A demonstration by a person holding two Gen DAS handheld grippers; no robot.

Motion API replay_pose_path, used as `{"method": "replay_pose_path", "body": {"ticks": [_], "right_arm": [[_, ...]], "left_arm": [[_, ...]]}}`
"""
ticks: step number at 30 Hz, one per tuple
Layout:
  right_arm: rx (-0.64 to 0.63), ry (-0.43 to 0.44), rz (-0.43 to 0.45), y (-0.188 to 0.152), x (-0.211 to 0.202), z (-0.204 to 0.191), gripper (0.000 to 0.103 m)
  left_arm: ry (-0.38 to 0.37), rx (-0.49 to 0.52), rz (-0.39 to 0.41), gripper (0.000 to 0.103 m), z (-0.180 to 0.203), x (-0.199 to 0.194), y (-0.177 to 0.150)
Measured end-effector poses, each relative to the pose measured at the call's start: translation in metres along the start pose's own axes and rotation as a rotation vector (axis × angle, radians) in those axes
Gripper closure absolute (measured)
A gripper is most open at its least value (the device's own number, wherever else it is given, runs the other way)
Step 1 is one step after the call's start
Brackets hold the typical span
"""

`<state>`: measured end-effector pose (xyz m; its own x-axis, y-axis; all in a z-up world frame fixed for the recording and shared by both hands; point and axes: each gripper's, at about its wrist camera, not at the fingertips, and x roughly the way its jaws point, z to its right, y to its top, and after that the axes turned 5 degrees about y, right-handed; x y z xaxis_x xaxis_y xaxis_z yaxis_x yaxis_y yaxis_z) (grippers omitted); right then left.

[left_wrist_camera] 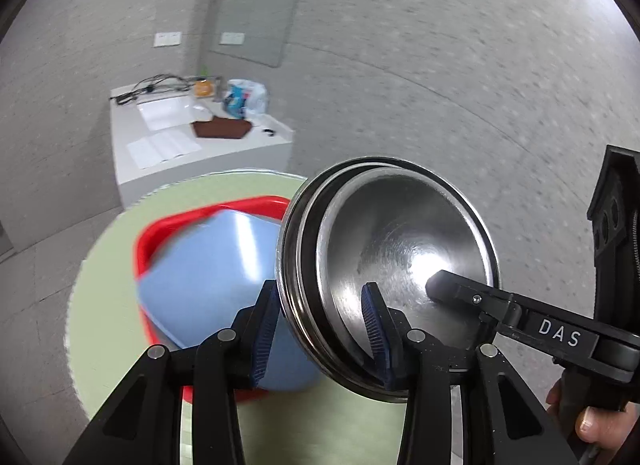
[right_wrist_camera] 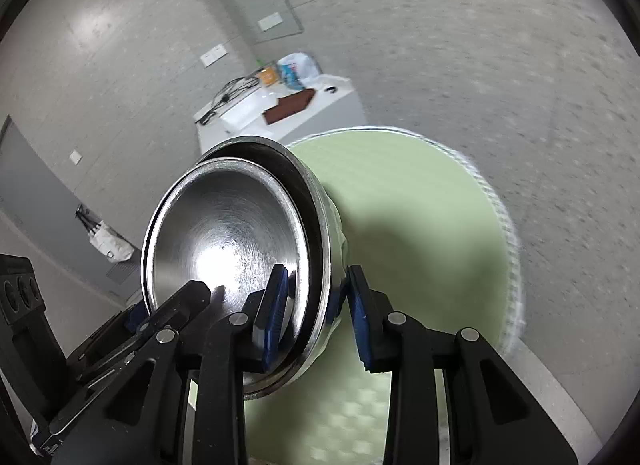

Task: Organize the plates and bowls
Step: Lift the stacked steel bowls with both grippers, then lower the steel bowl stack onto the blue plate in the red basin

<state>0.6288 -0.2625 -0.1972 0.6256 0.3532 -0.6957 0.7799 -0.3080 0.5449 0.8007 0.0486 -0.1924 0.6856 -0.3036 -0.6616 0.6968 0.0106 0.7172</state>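
Two shiny round metal bowls (left_wrist_camera: pixel 400 265) sit one inside the other, tipped up on their side and held in the air above the round pale green worktop (left_wrist_camera: pixel 120 265). Both claws hold them, I think so the stack cannot slip or come apart.

The left claw (left_wrist_camera: pixel 320 329) is pinched on the near rim, one blue pad outside and one inside. The right claw (right_wrist_camera: pixel 316 317) has one pad inside the bowls and one outside. The outer pad looks a little way off the metal, so I cannot tell if it is squeezing tight.

Just left of the bowls and lower down, one red plastic tray (left_wrist_camera: pixel 172 225) sits on the worktop. One light blue square plate (left_wrist_camera: pixel 208 265) leans in it, blurry. The bowls may be going there next.

Far back stands one white table (left_wrist_camera: pixel 208 161) with papers, wires and a bag on it.

So: two bowls, one plate, one tray, two claws.
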Motion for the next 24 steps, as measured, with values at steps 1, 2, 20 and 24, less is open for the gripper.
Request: {"method": "replay_pose_path", "body": {"ticks": [1,2,20,24], "right_arm": [[-0.005,0.003,-0.009,0.002,0.008,-0.007,0.072],[-0.011,0.006,-0.020,0.005,0.020,-0.017,0.072],[0.055,-0.099,-0.178,0.000,0.123,-0.034,0.072],[0.058,-0.160,-0.186,-0.001,0.131,-0.030,0.073]], "left_arm": [[0.008,-0.005,-0.007,0.066,-0.007,0.001,0.003],[0.017,-0.011,-0.014,0.066,-0.016,0.001,0.006],[0.015,0.022,-0.256,0.066,-0.082,0.088,0.056],[-0.002,0.034,-0.275,0.061,-0.082,0.106,0.069]]}}
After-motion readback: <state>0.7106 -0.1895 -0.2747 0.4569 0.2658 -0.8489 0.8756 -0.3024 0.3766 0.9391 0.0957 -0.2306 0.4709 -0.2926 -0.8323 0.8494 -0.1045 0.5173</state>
